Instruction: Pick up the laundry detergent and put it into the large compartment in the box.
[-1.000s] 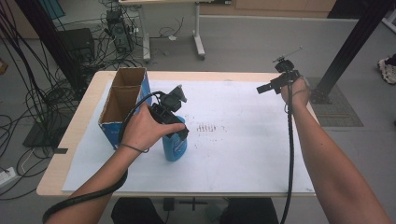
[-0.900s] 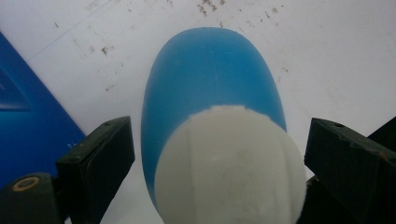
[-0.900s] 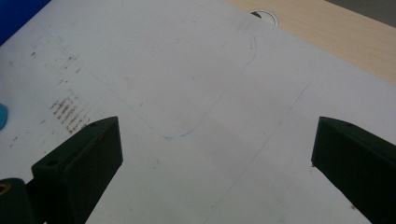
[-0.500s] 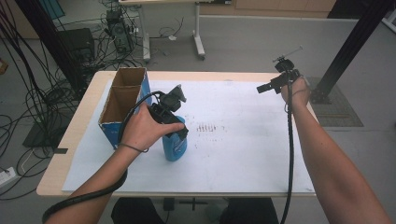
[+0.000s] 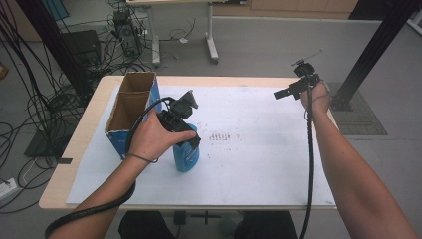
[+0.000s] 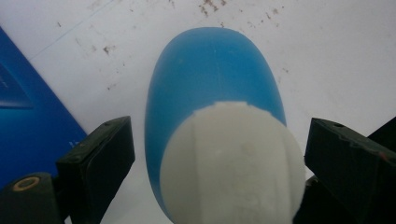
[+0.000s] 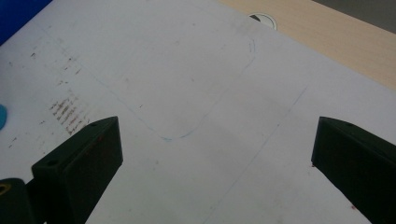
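A blue bottle (image 5: 186, 154) with a white cap (image 6: 233, 163) is seen standing upright on the white paper sheet (image 5: 259, 149) that covers the wooden table (image 5: 74, 149), in the left half of the sheet and just beside the blue cardboard box (image 5: 132, 112). In the left gripper view the bottle is looked down on from above its cap, with the blue body running away towards the paper below. The left gripper (image 5: 181, 130) is held over the bottle's top, and its two black jaws are set on either side of the cap. A gap is visible between the left-hand jaw and the bottle; the right-hand jaw sits just beside the cap, and whether it touches cannot be told. The jaws are thus spread apart and nothing is clamped between them. The left hand (image 5: 152, 137) is wrapped around the gripper's body, and a black cable (image 5: 99, 211) trails from it towards the table's near edge.

The box stands open at the top, is divided into two compartments, and lies at the far left part of the table. A patch of small brown marks (image 5: 225, 136) is seen on the paper just right of the bottle.

The right gripper (image 5: 298, 84) is held well apart from the bottle, above the far right corner of the table. Its jaws are spread wide over bare paper, with nothing between them.
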Tool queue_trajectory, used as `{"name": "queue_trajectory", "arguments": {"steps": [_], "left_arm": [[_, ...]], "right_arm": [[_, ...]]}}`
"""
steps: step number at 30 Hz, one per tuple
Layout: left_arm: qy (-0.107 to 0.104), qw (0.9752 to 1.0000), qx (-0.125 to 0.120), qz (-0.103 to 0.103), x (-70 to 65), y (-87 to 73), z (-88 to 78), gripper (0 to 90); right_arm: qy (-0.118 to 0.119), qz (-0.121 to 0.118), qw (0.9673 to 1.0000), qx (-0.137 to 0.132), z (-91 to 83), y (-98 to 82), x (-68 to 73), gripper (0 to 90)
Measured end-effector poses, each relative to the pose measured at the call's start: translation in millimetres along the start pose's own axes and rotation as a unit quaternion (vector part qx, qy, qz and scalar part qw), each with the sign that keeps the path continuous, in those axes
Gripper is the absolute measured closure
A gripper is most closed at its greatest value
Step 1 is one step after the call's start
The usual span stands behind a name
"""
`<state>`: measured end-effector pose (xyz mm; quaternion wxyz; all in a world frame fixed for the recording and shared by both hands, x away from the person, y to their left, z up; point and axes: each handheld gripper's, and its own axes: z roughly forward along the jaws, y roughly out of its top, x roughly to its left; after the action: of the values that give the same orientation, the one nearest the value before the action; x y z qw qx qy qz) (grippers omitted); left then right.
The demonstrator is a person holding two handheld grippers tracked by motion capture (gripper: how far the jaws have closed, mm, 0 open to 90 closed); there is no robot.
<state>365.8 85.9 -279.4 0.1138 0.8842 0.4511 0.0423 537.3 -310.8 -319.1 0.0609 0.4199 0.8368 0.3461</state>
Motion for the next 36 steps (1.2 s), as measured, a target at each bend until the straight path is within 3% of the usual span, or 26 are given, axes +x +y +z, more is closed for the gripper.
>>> {"name": "queue_trajectory", "arguments": {"steps": [36], "left_arm": [[0.004, 1.0, 0.0, -0.003, -1.0, 0.6, -2.5, 8.9]], "right_arm": [[0.001, 0.0, 1.0, -0.006, -2.6, -0.8, -0.1, 1.8]]}}
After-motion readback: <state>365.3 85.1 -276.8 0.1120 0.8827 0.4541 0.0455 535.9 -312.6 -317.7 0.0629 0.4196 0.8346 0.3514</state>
